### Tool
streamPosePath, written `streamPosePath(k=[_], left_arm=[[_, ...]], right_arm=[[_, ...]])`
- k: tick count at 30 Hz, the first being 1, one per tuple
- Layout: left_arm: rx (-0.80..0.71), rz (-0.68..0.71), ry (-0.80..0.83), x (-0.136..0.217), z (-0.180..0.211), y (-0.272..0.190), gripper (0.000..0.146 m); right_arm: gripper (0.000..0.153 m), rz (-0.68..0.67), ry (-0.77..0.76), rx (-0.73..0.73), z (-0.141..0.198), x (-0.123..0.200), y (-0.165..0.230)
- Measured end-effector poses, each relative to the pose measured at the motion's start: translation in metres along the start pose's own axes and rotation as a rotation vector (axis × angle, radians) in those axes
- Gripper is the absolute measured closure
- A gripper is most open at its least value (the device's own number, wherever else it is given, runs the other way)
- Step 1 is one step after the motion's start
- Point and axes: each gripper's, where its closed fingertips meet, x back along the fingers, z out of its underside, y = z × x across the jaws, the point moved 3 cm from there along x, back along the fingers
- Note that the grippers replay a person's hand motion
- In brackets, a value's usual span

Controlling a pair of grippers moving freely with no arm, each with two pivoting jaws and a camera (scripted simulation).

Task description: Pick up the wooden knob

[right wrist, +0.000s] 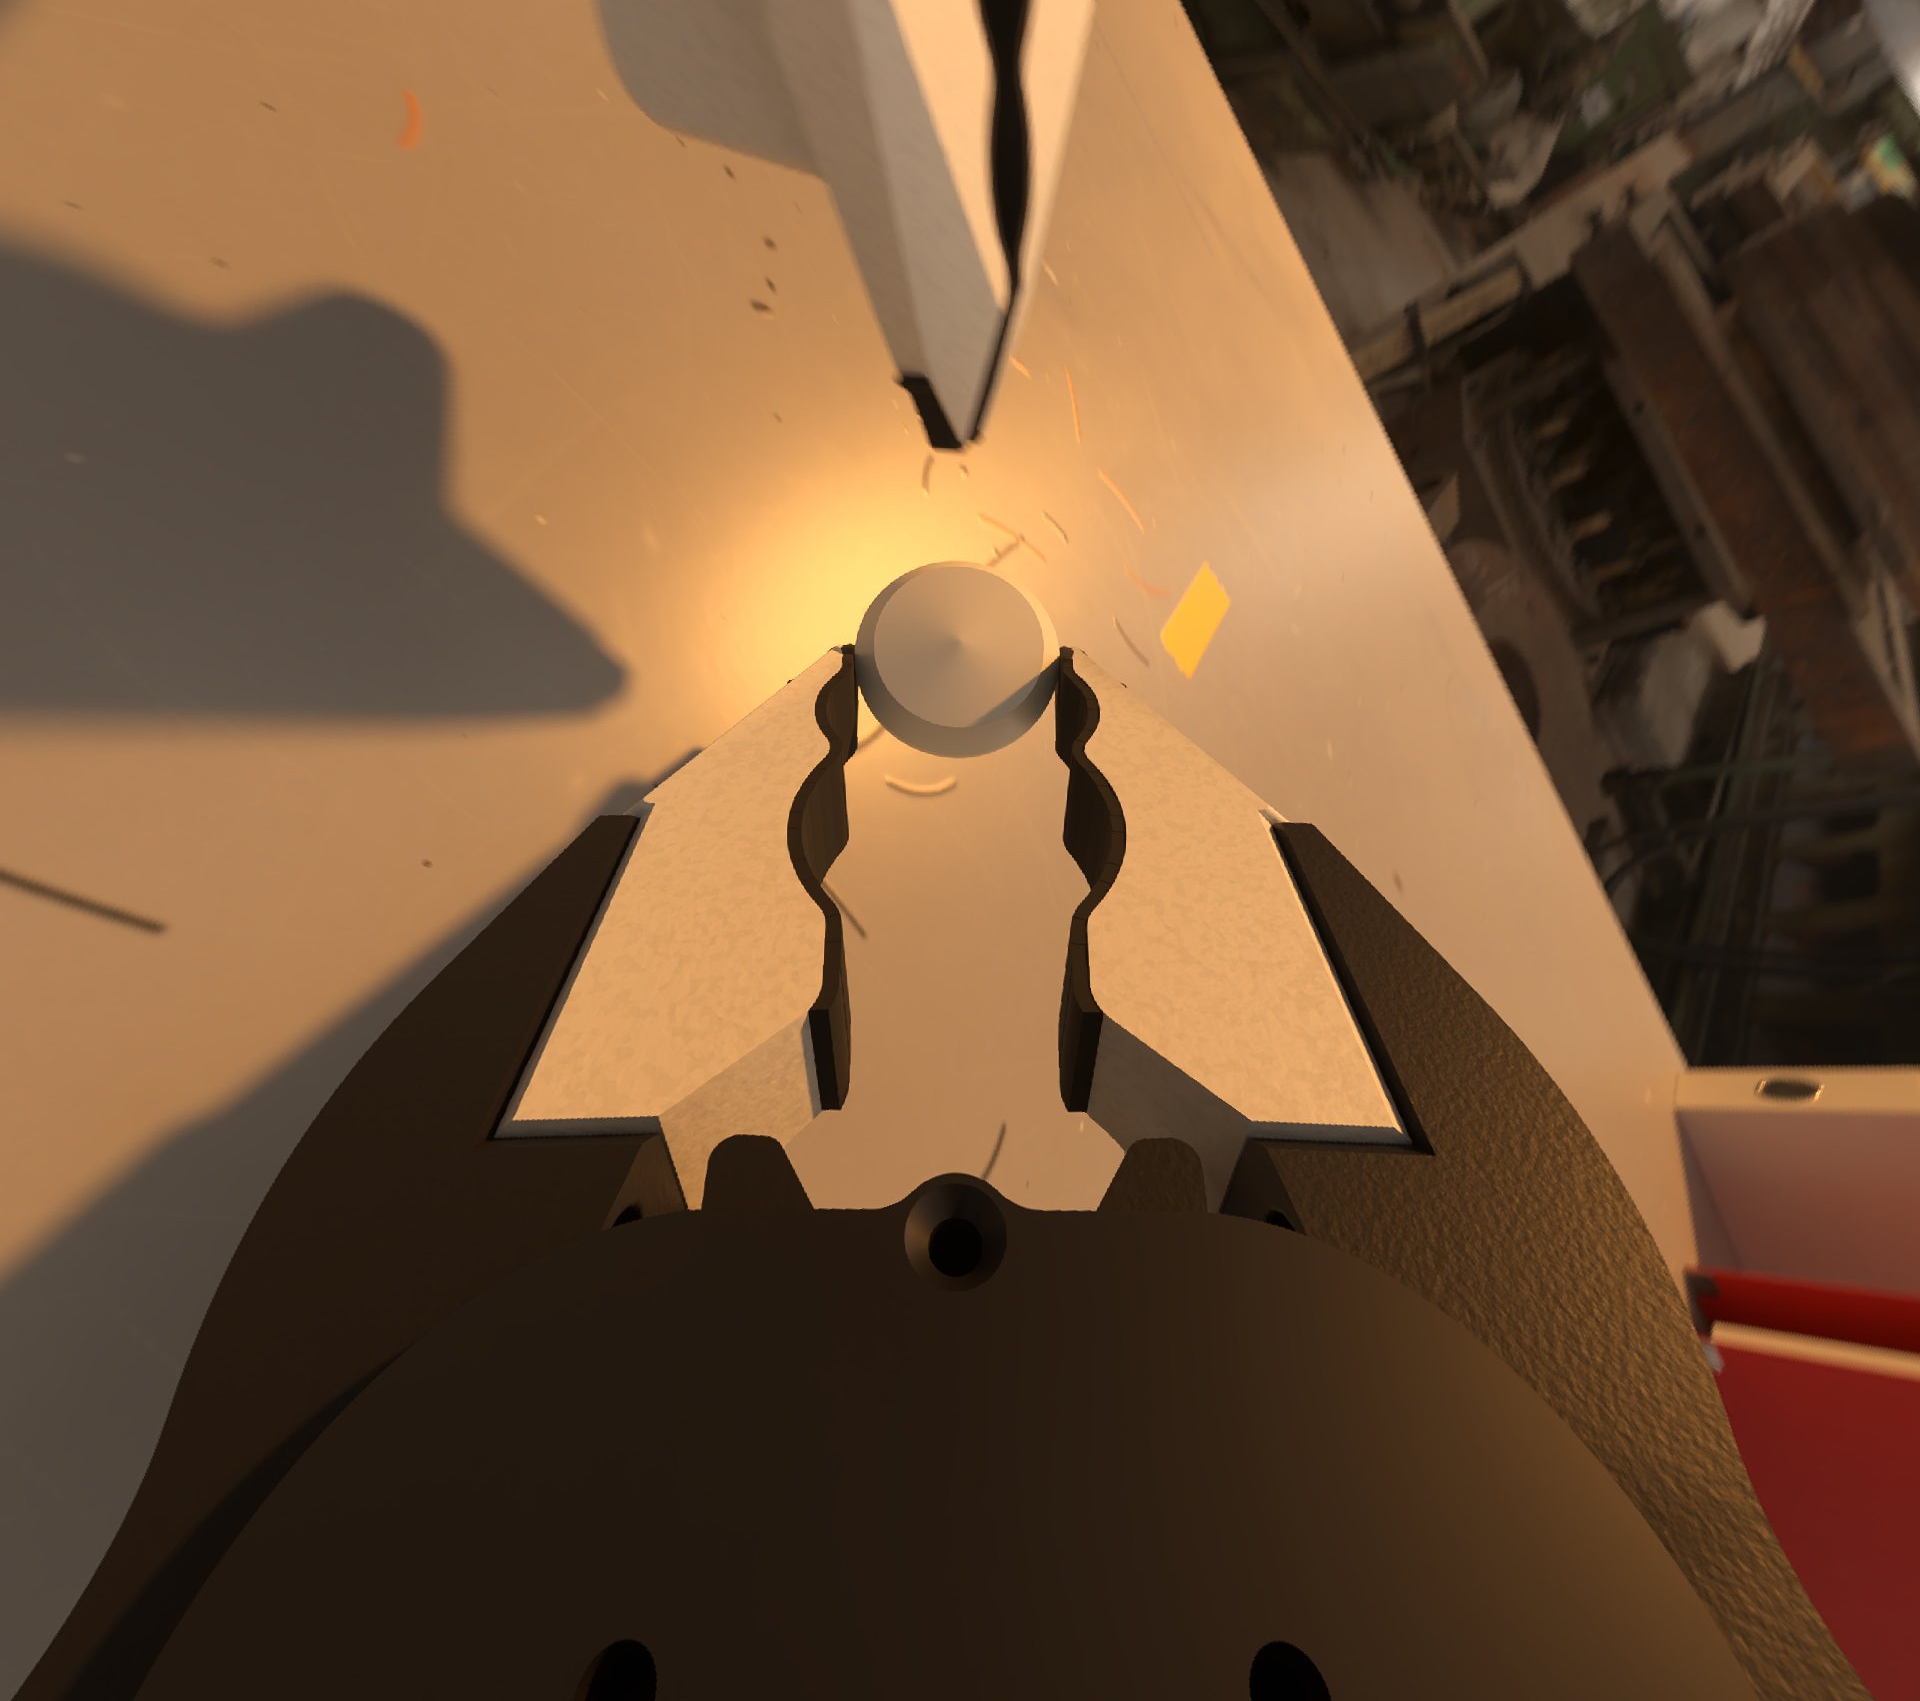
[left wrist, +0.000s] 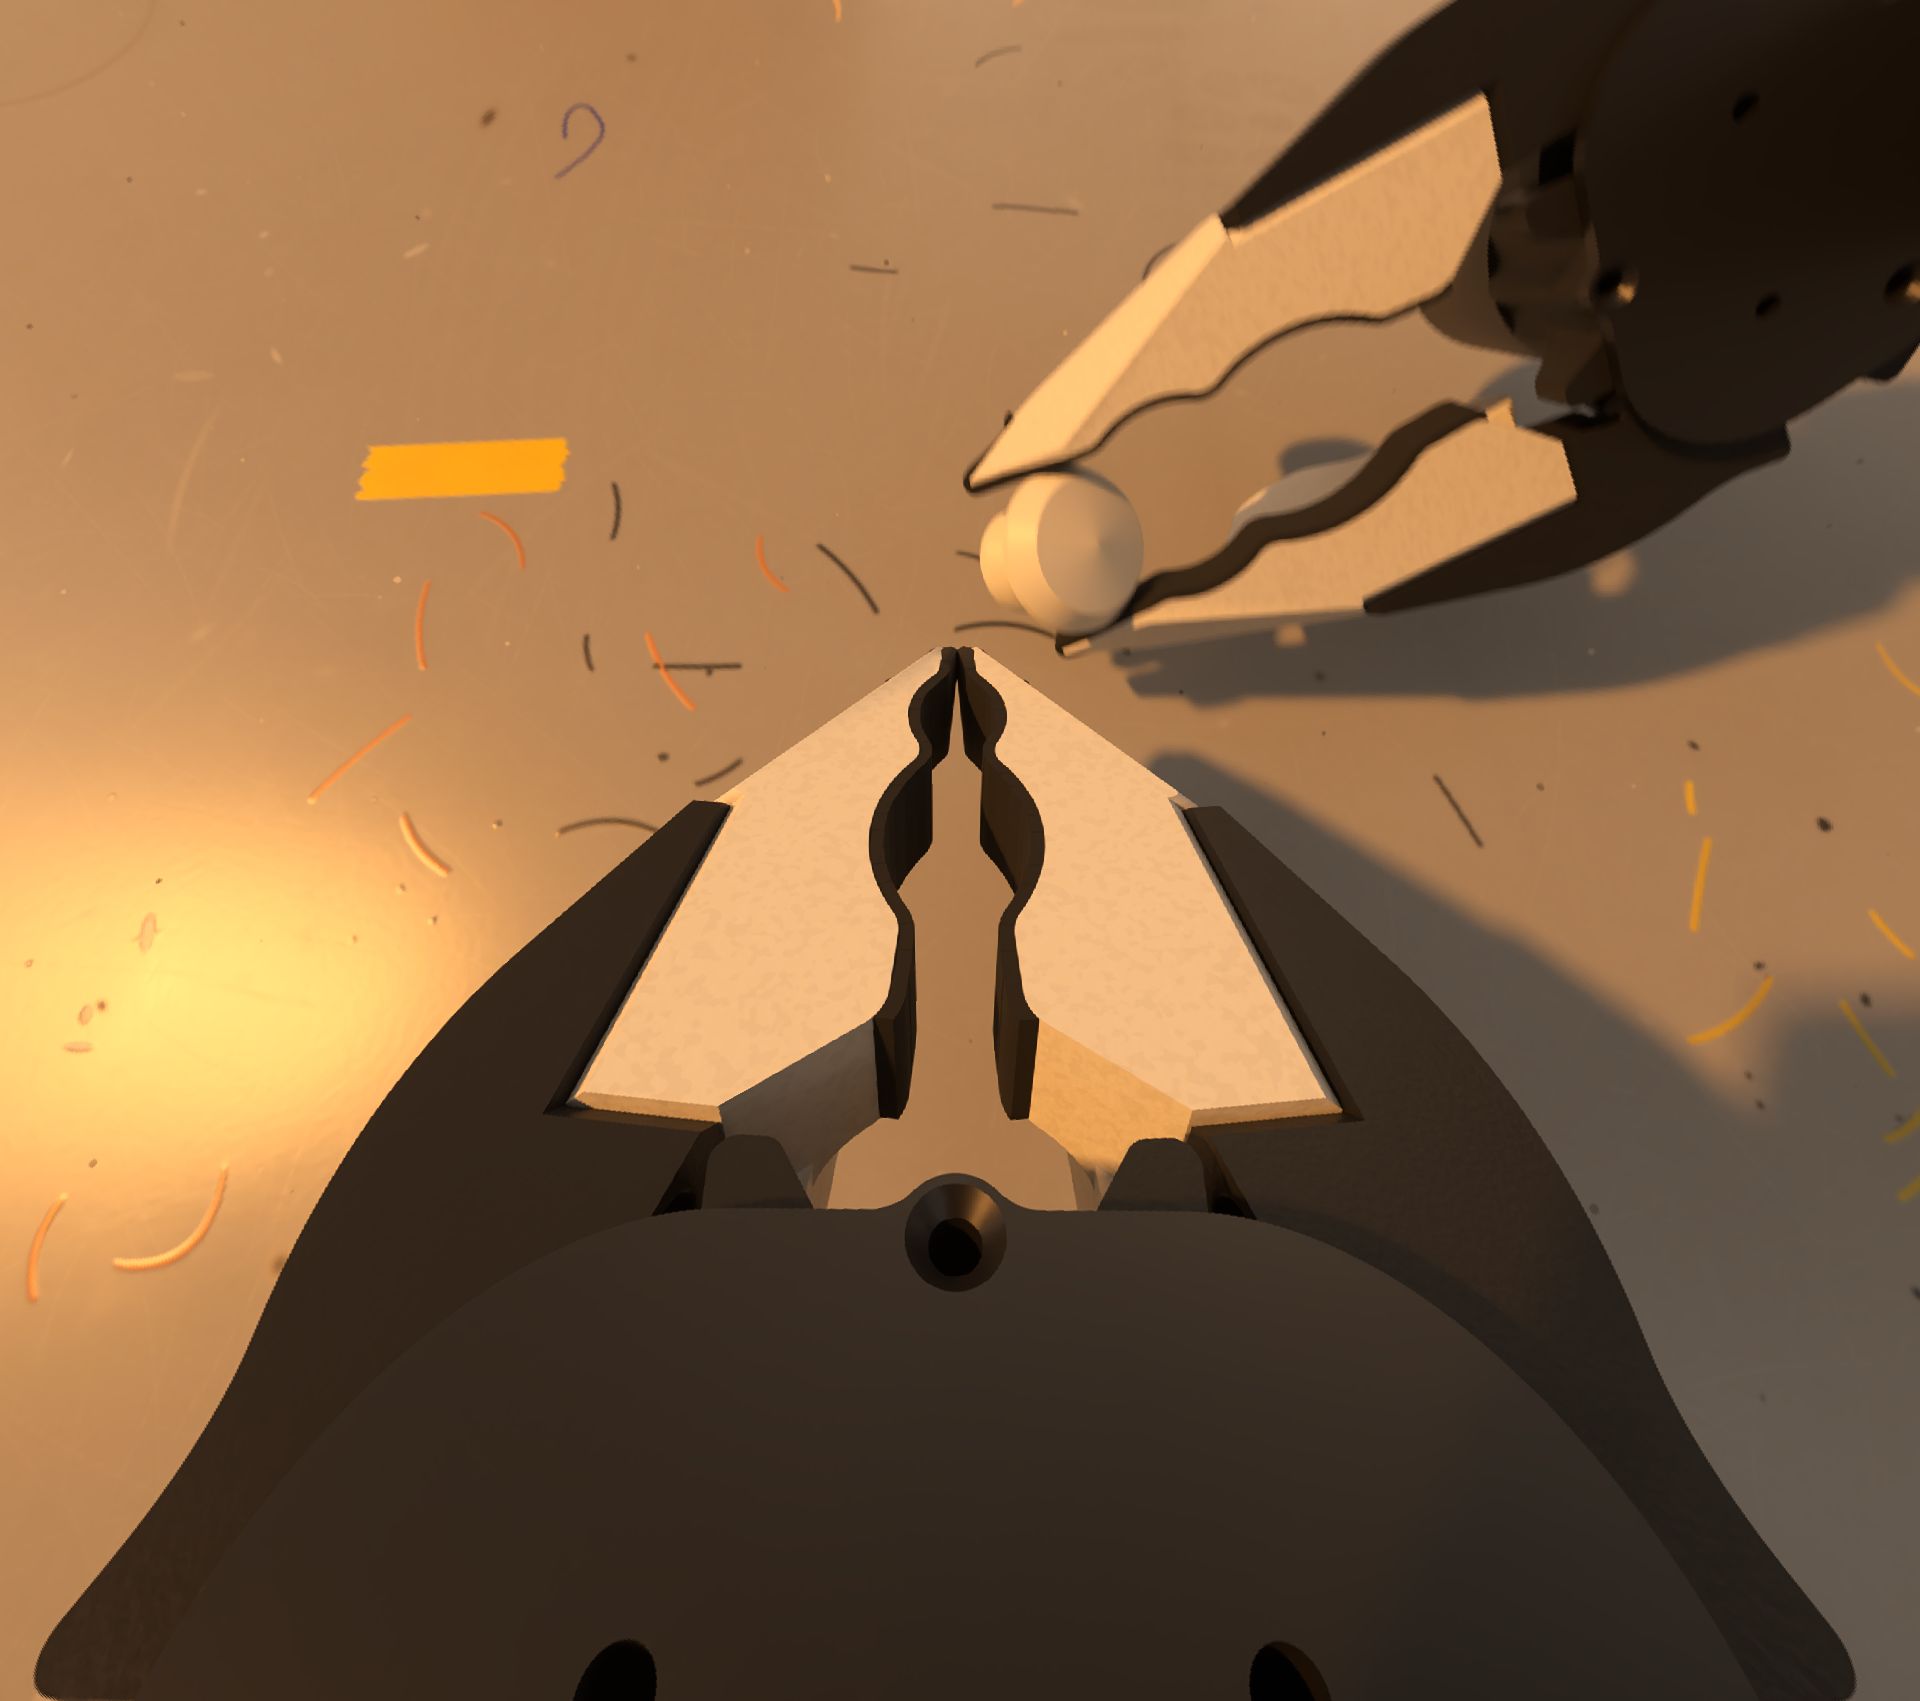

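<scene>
The wooden knob (right wrist: 953,659) is pale and round with a short neck. It sits between the fingertips of my right gripper (right wrist: 955,664), which is shut on it at the tips. In the left wrist view the knob (left wrist: 1060,552) shows held by the right gripper (left wrist: 1023,560), which comes in from the upper right; I cannot tell whether the knob is touching the table. My left gripper (left wrist: 957,656) is shut and empty, its tips just below and left of the knob. It also shows in the right wrist view (right wrist: 961,430), pointing down from above.
The tan tabletop (left wrist: 520,249) is strewn with small orange and dark shavings. A strip of orange tape (left wrist: 462,468) lies left of the knob, also in the right wrist view (right wrist: 1195,618). The table edge (right wrist: 1403,529) runs diagonally at right; a red and white box (right wrist: 1808,1339) stands at lower right.
</scene>
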Motion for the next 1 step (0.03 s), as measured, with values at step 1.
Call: streamPosePath(k=[1], left_arm=[[0.003, 0.006, -0.017, 0.0004, -0.0017, 0.0011, 0.146]], right_arm=[[0.115, -0.004, -0.024, 0.026, -0.0048, -0.0001, 0.0023]])
